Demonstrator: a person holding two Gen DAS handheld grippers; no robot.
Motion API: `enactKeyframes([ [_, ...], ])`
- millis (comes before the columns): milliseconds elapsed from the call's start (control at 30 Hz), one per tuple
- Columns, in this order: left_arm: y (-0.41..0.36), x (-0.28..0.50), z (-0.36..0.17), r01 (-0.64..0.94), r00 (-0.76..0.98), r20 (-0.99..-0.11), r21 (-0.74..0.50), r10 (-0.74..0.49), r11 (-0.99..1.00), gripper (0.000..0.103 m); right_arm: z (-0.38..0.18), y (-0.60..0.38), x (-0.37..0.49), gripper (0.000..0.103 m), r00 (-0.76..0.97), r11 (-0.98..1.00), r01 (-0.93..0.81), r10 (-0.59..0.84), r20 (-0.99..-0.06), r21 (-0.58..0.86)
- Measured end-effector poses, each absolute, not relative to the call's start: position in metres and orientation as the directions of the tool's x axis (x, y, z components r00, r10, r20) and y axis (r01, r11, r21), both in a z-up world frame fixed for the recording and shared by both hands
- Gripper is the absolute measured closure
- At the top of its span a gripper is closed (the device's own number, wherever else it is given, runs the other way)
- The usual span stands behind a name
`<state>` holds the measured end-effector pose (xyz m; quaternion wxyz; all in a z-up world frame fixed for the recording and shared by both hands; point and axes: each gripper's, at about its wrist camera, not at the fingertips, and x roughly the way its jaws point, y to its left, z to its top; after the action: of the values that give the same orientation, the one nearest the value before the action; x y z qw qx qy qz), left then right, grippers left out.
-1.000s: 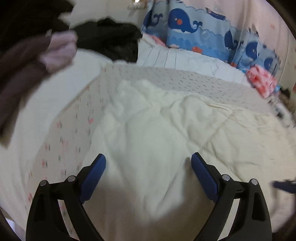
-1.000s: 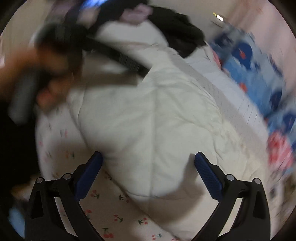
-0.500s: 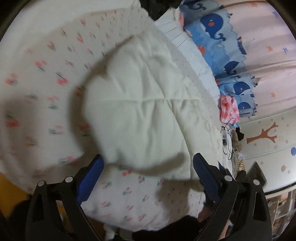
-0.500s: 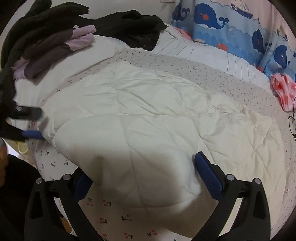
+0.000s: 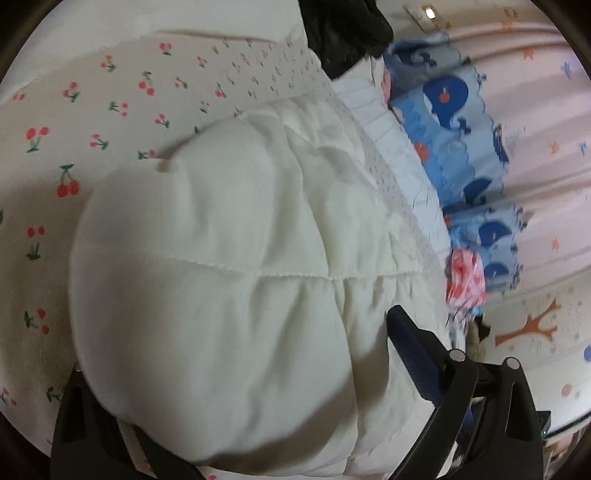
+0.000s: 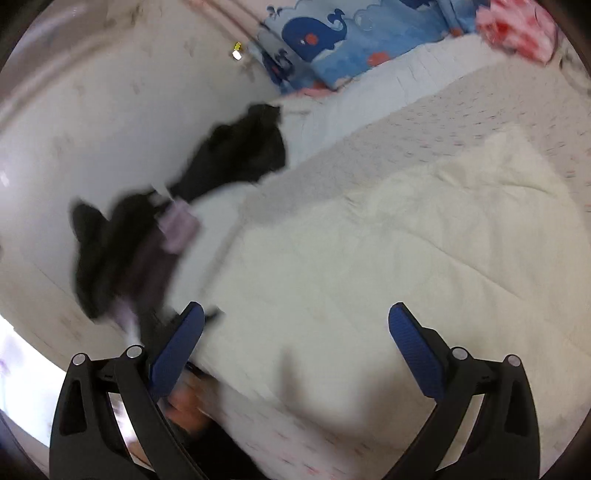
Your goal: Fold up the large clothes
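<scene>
L gripper [image 5: 236, 384] fingers wide apart, just been closing a bit, straddling a puffy corner of the cream quilted garment [image 5: 221, 280]; whether pads press it, can't tell. R gripper [image 6: 295, 347] fingers apart, nothing between, above the same garment on the cherry-print bed [image 5: 110, 96]. Dark clothes [image 6: 125, 251] piled beyond, whale-print fabric [image 6: 332, 33] at back.

Bed [image 5: 110, 110] covered by a cherry-print sheet. A padded cream garment [image 5: 221, 295] lies directly on it, occupying the near and middle area. Dark clothing [image 6: 236, 155] is heaped at the far left, with a second dark and lilac pile [image 6: 125, 251] nearer. A whale-print cushion [image 6: 351, 40] lines the far edge.
</scene>
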<state>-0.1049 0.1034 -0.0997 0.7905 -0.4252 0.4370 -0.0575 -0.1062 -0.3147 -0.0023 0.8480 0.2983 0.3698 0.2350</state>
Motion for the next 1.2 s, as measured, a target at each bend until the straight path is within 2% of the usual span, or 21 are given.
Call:
enactKeyframes([
  [33,0.110,-0.107,-0.099,-0.288,0.622,-0.633,-0.732,-0.460,0.618,0.026,-0.005,-0.303,-0.097,0.006,0.610,0.736,-0.179,0.604,-0.513,0.653],
  [67,0.114,-0.110,-0.098,-0.286,0.637,-0.613,-0.751,-0.467,0.595,0.031,-0.014,-0.287,-0.086,0.006,0.587,0.802,-0.165,0.548,-0.596,0.574],
  [100,0.118,-0.112,-0.095,-0.275,0.649,-0.597,-0.763,-0.472,0.585,0.041,-0.032,-0.269,-0.074,0.006,0.530,0.877,-0.145,0.459,-0.713,0.458],
  [133,0.120,-0.113,-0.091,-0.257,0.660,-0.580,-0.771,-0.478,0.582,0.047,-0.058,-0.252,-0.063,0.006,0.436,0.928,-0.152,0.371,-0.820,0.340],
  [167,0.121,-0.113,-0.087,-0.236,0.666,-0.564,-0.780,-0.487,0.580,0.049,-0.070,-0.243,-0.062,0.006,0.415,0.945,-0.181,0.325,-0.850,0.273],
  [200,0.119,-0.114,-0.081,-0.210,0.672,-0.553,-0.780,-0.493,0.589,0.053,-0.072,-0.238,-0.067,0.006,0.439,0.954,-0.199,0.293,-0.849,0.227],
  [300,0.117,-0.111,-0.071,-0.164,0.685,-0.536,-0.773,-0.493,0.612,0.055,-0.044,-0.251,-0.076,0.006,0.549,0.945,-0.146,0.324,-0.771,0.293],
  [400,0.121,-0.105,-0.081,-0.191,0.673,-0.543,-0.784,-0.503,0.591,0.055,-0.029,-0.252,-0.070,0.006,0.619,0.989,-0.101,0.147,-0.772,0.107],
  [467,0.121,-0.105,-0.082,-0.188,0.676,-0.539,-0.786,-0.502,0.589,0.056,-0.049,-0.246,-0.055,0.006,0.574,0.996,-0.082,0.012,-0.819,-0.042],
  [500,0.120,-0.105,-0.080,-0.185,0.678,-0.538,-0.785,-0.501,0.592,0.056,-0.066,-0.242,-0.046,0.006,0.505,0.992,-0.106,-0.011,-0.863,-0.075],
  [533,0.118,-0.104,-0.077,-0.179,0.679,-0.534,-0.785,-0.503,0.592,0.056,-0.074,-0.243,-0.044,0.006,0.481,0.990,-0.124,0.005,-0.877,-0.062],
  [633,0.114,-0.105,-0.070,-0.156,0.681,-0.539,-0.768,-0.495,0.621,0.057,-0.052,-0.257,-0.063,0.006,0.603,0.995,-0.099,0.073,-0.794,0.016],
  [767,0.118,-0.103,-0.078,-0.175,0.655,-0.564,-0.761,-0.504,0.625,0.057,-0.035,-0.310,-0.106,0.006,0.556,0.933,-0.100,0.340,-0.758,0.345],
  [833,0.119,-0.103,-0.083,-0.181,0.646,-0.577,-0.752,-0.500,0.634,0.055,-0.038,-0.364,-0.146,0.006,0.562,0.866,0.006,0.411,-0.718,0.500],
  [900,0.118,-0.104,-0.087,-0.190,0.640,-0.590,-0.743,-0.493,0.642,0.054,-0.062,-0.421,-0.183,0.006,0.585,0.732,0.170,0.463,-0.665,0.660],
  [967,0.117,-0.104,-0.091,-0.205,0.636,-0.601,-0.736,-0.484,0.645,0.053,-0.088,-0.453,-0.193,0.006,0.585,0.633,0.262,0.496,-0.641,0.729],
  [1067,0.116,-0.104,-0.090,-0.228,0.631,-0.616,-0.728,-0.471,0.647,0.052,-0.119,-0.471,-0.184,0.009,0.622,0.469,0.263,0.586,-0.519,0.843],
  [1133,0.116,-0.103,-0.090,-0.243,0.628,-0.622,-0.728,-0.468,0.641,0.052,-0.124,-0.474,-0.177,0.016,0.668,0.435,0.253,0.567,-0.481,0.864],
  [1167,0.117,-0.102,-0.090,-0.253,0.625,-0.627,-0.726,-0.465,0.639,0.052,-0.123,-0.475,-0.172,0.027,0.699,0.415,0.220,0.563,-0.440,0.883],
  [1200,0.116,-0.101,-0.090,-0.258,0.625,-0.630,-0.725,-0.462,0.639,0.052,-0.124,-0.476,-0.167,0.058,0.716,0.398,0.217,0.556,-0.423,0.891],
])
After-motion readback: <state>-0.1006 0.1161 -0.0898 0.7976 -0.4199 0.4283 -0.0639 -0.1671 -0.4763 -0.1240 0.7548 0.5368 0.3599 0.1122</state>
